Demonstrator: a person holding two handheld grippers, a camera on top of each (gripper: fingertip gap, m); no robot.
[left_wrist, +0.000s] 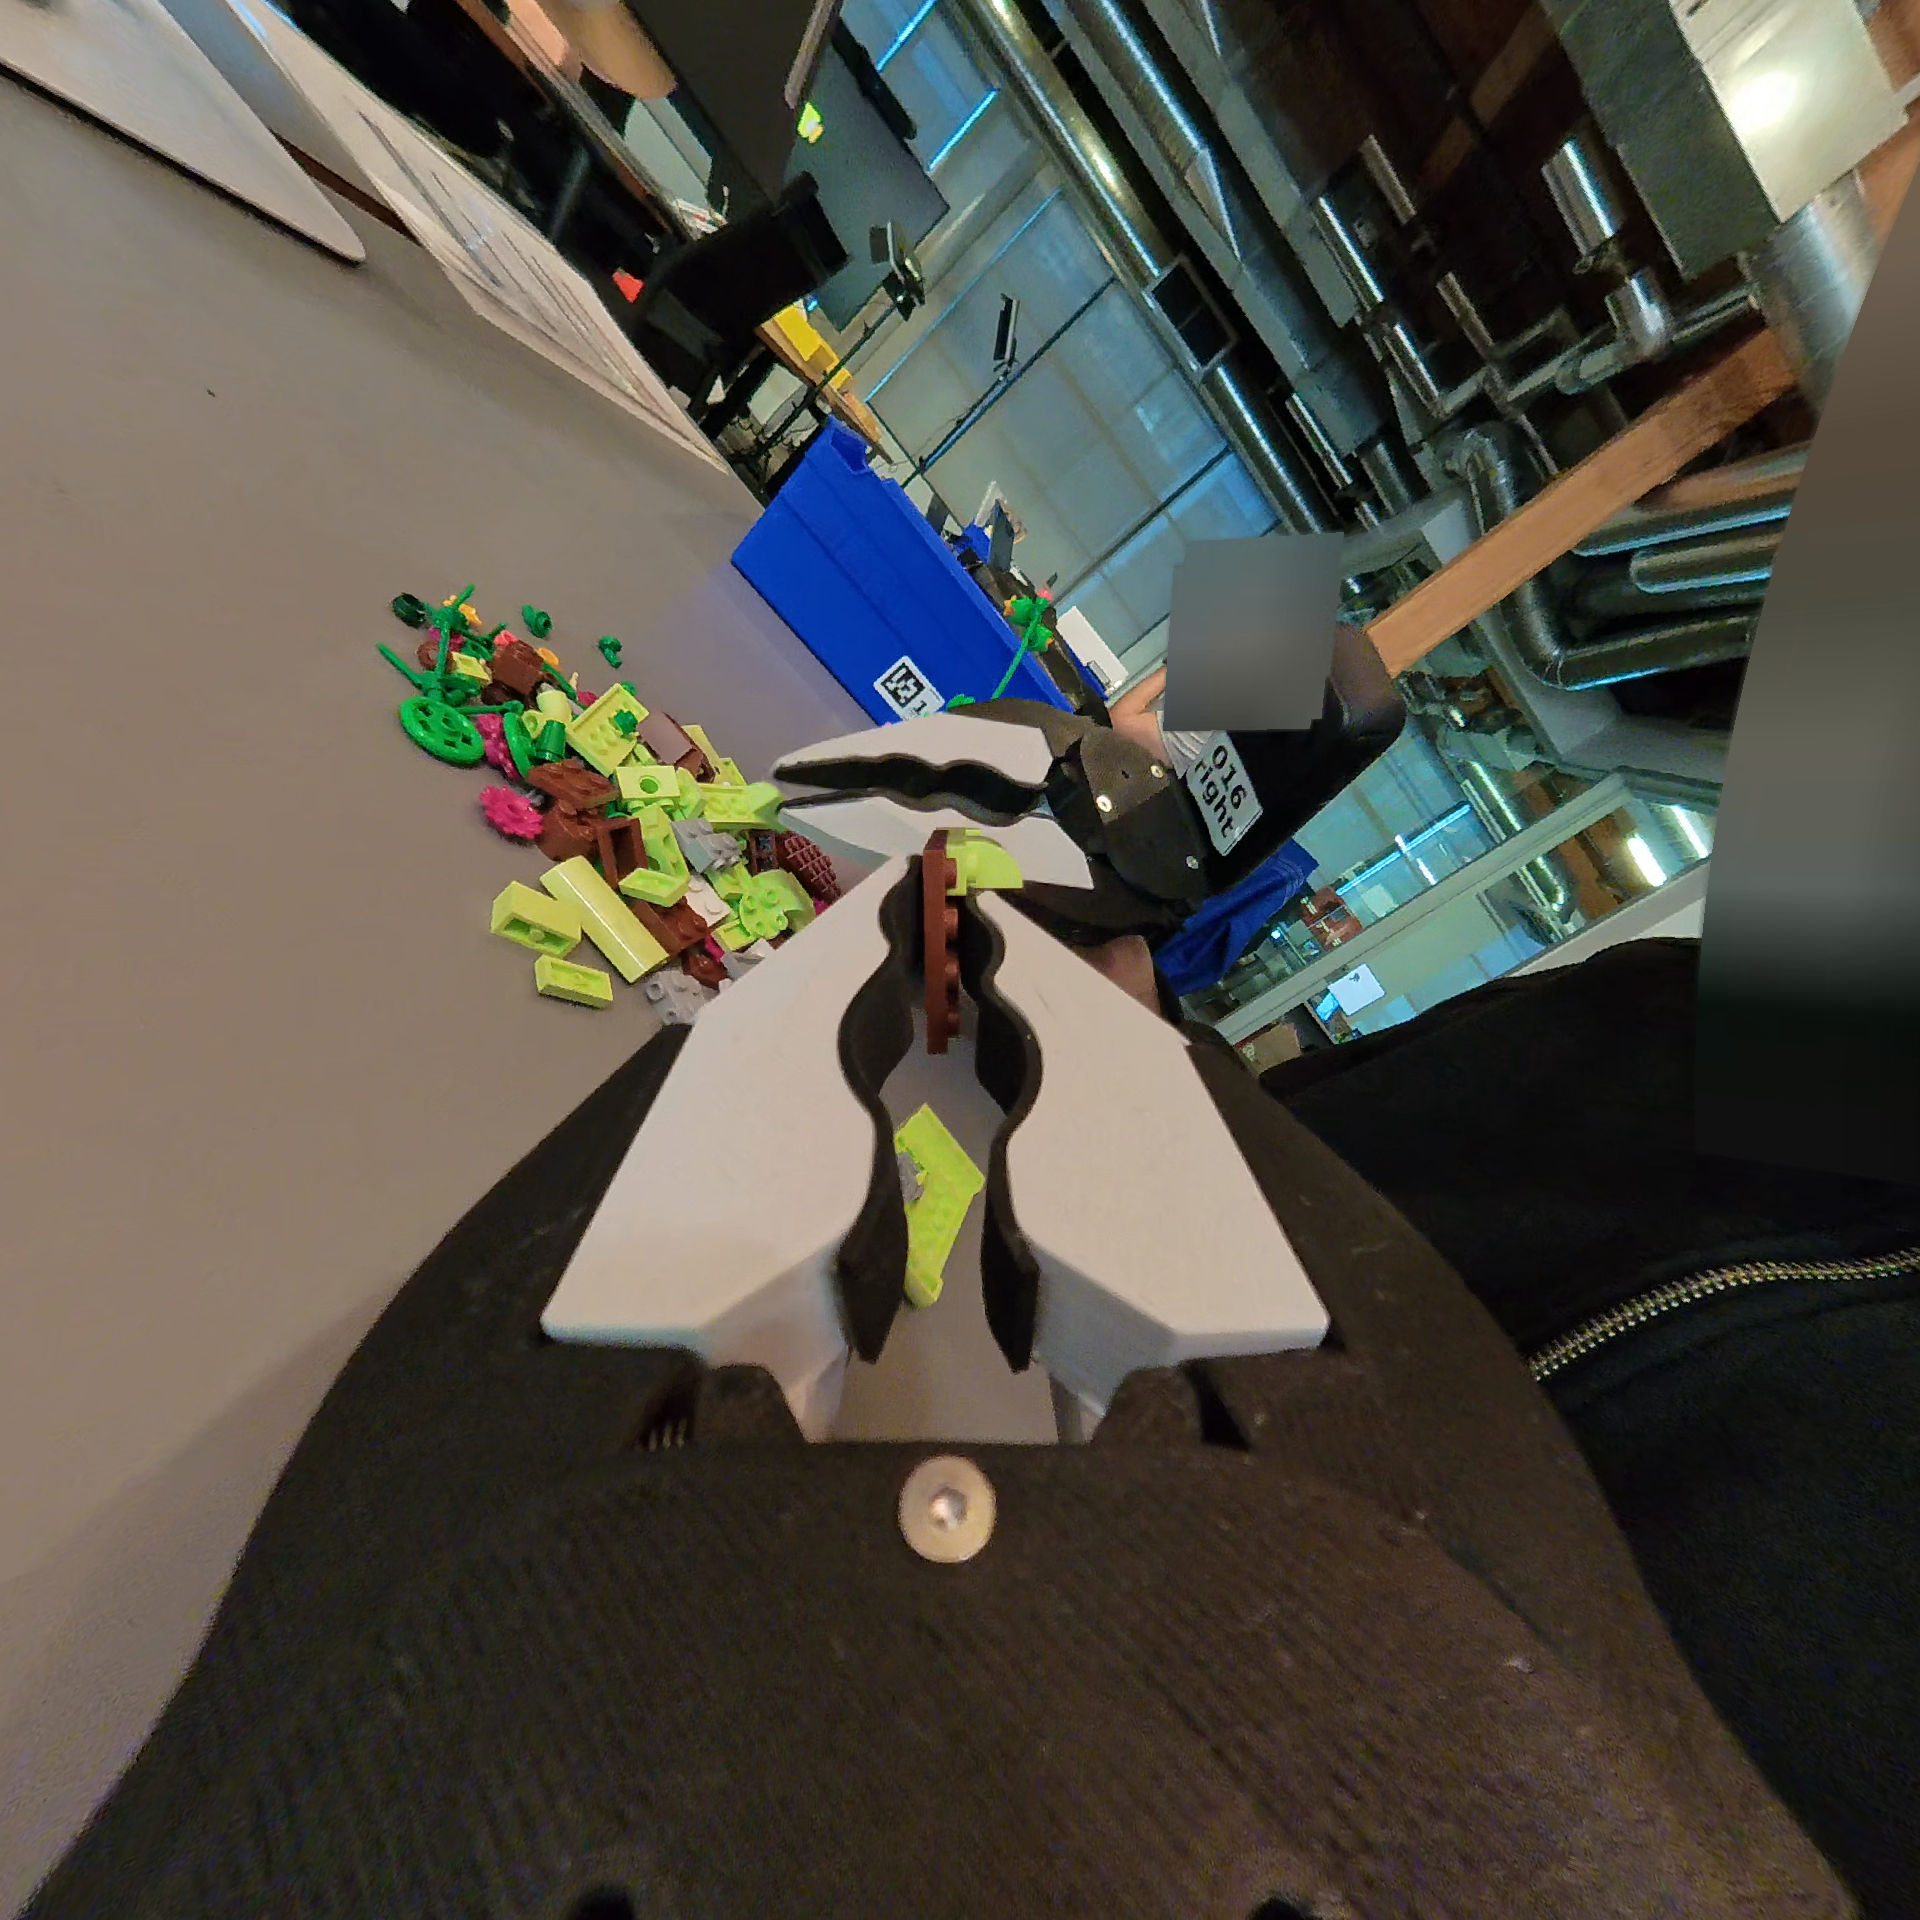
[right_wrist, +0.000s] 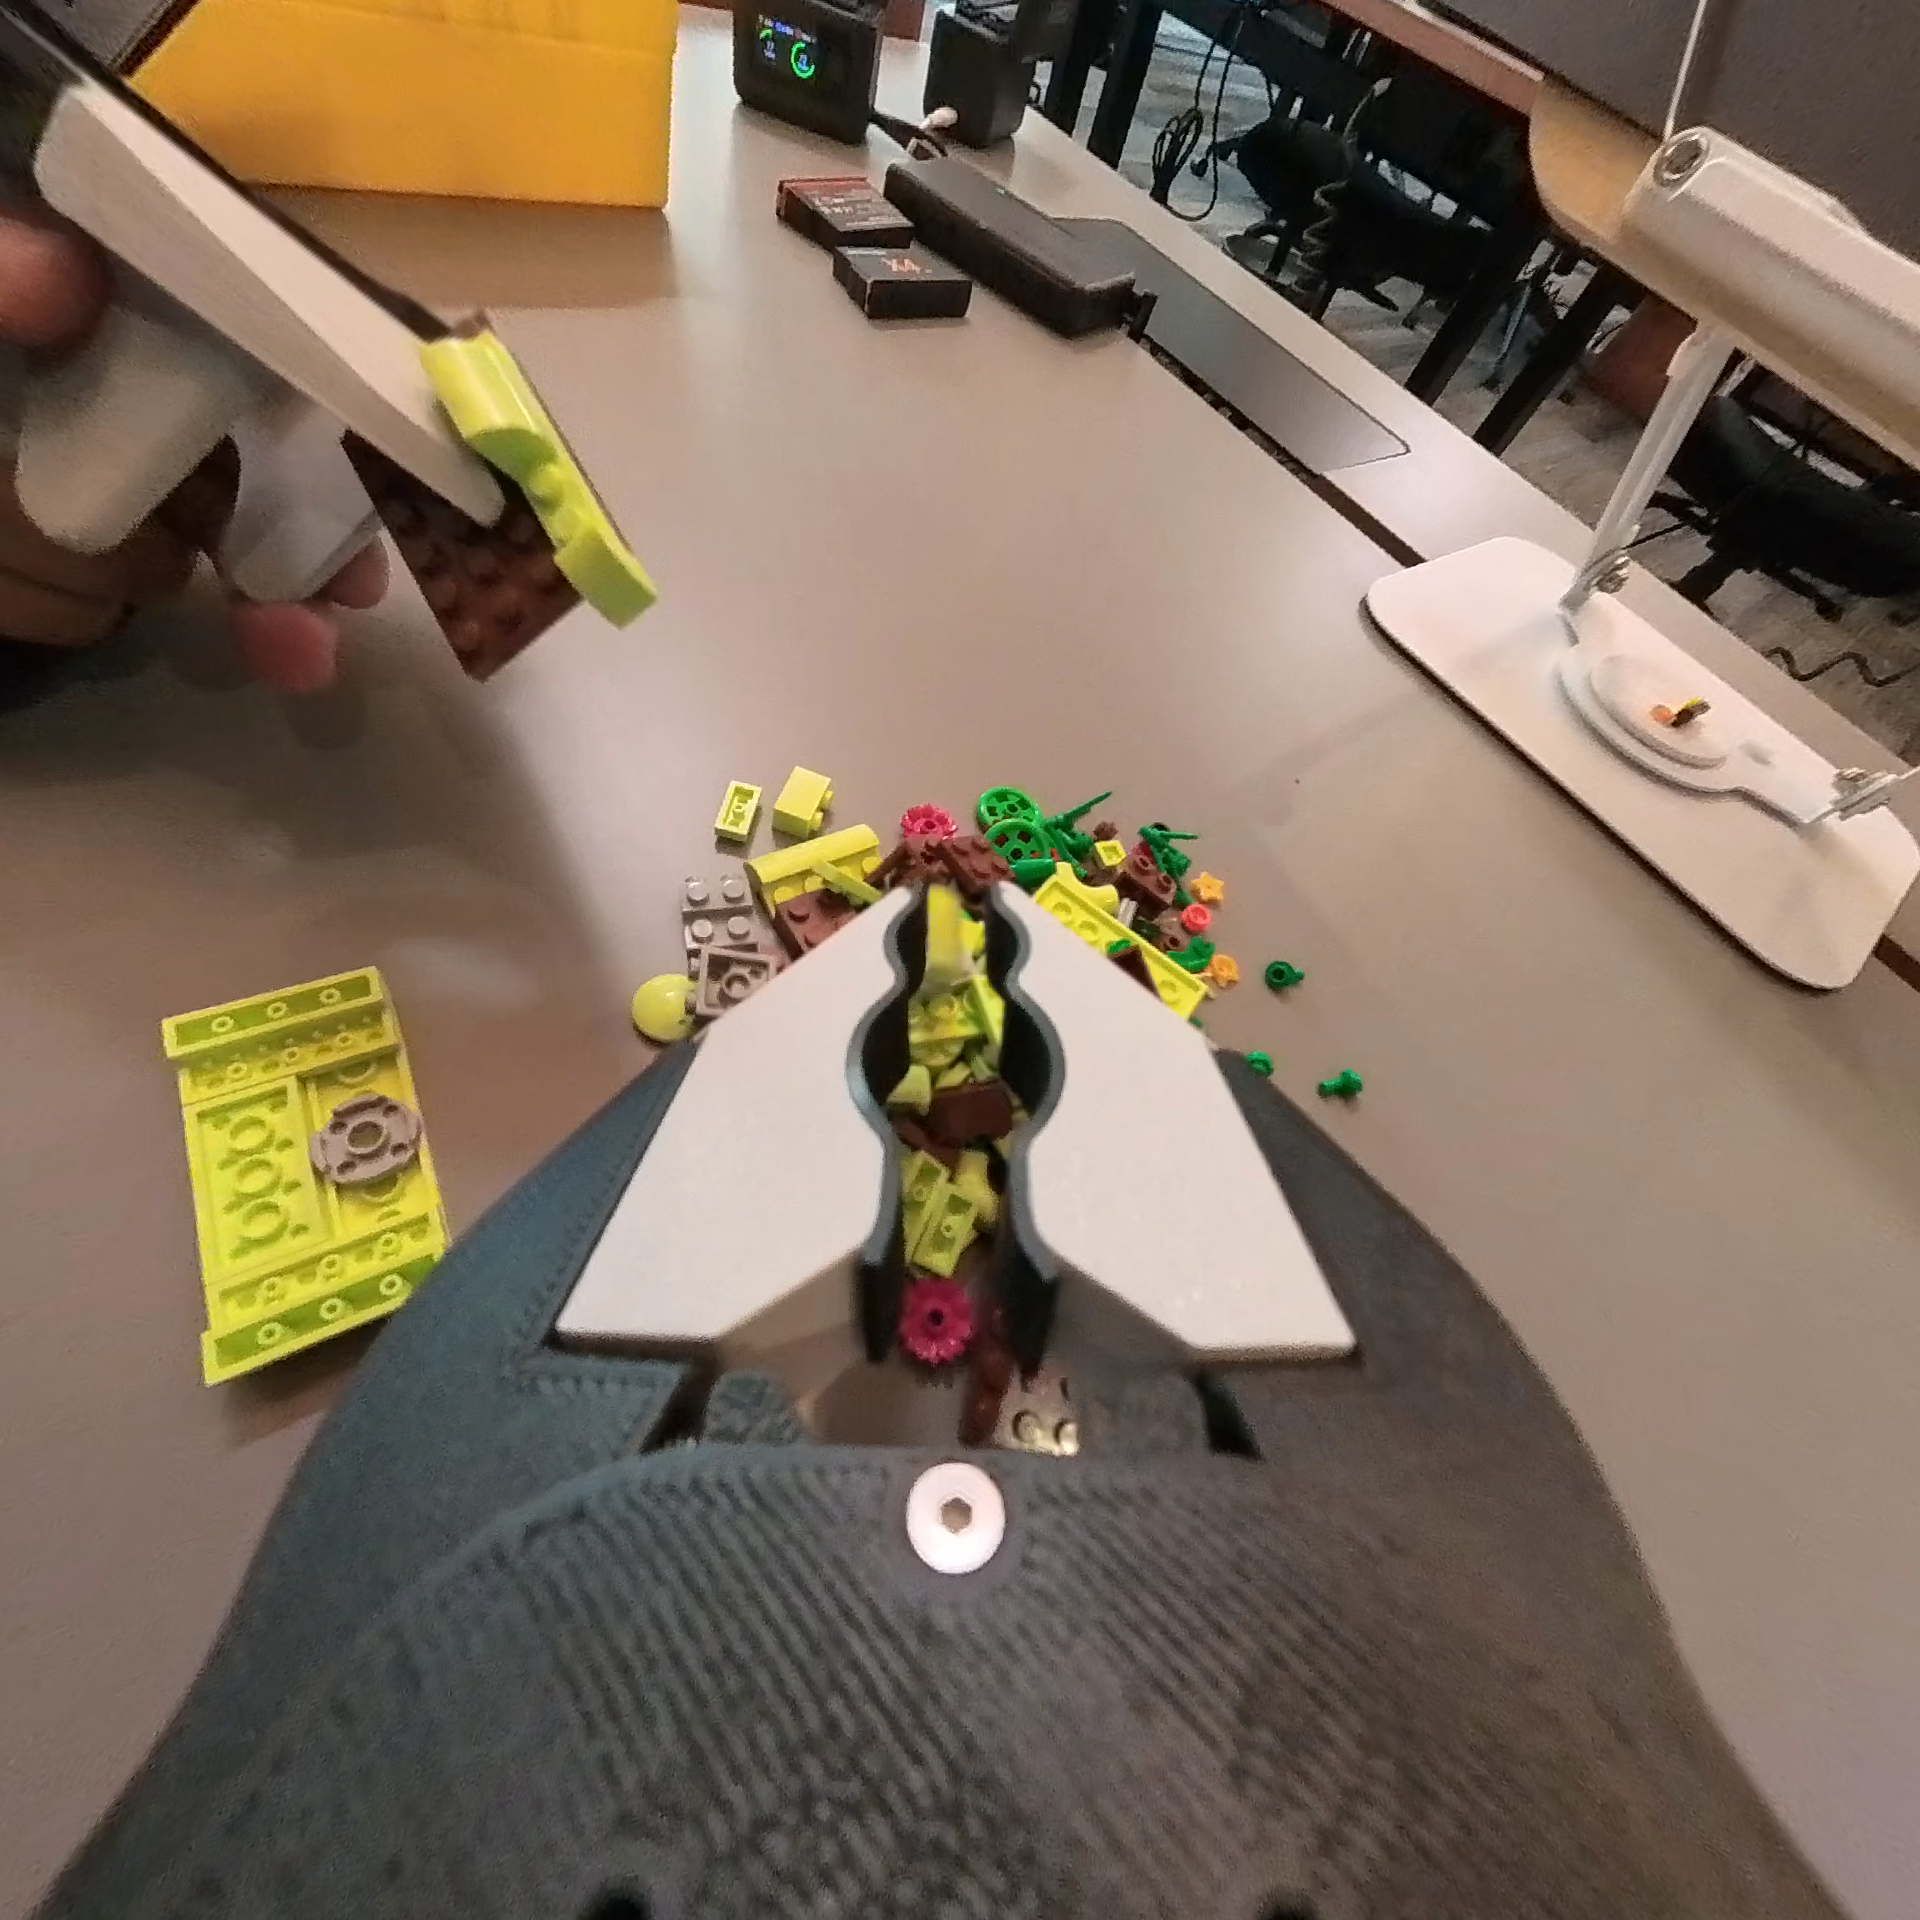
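My left gripper (left_wrist: 940, 868) is shut on a brown plate (left_wrist: 940, 966) with a lime piece (left_wrist: 985, 868) fixed on its top, and holds it above the table. The right wrist view shows it at the upper left (right_wrist: 462, 447) with the brown plate (right_wrist: 488, 592) and lime piece (right_wrist: 530, 488). My right gripper (right_wrist: 956, 902) is over the pile of small bricks (right_wrist: 1049, 883), shut on a small lime brick (right_wrist: 943, 930). It also shows in the left wrist view (left_wrist: 781, 787), just beyond the left fingertips. A large lime plate (right_wrist: 301, 1174) carrying a grey round piece (right_wrist: 364, 1143) lies flat at the left.
The brick pile (left_wrist: 623, 810) lies on a grey table (left_wrist: 208, 831). A blue bin (left_wrist: 862, 582) stands behind it. A white lamp base (right_wrist: 1621, 707) sits at the right, a yellow box (right_wrist: 416, 94) and black devices (right_wrist: 904, 270) at the back. A person in dark clothing (left_wrist: 1558, 1195) is close by. One gripper's finger ends stand about 9 cm off the other's.
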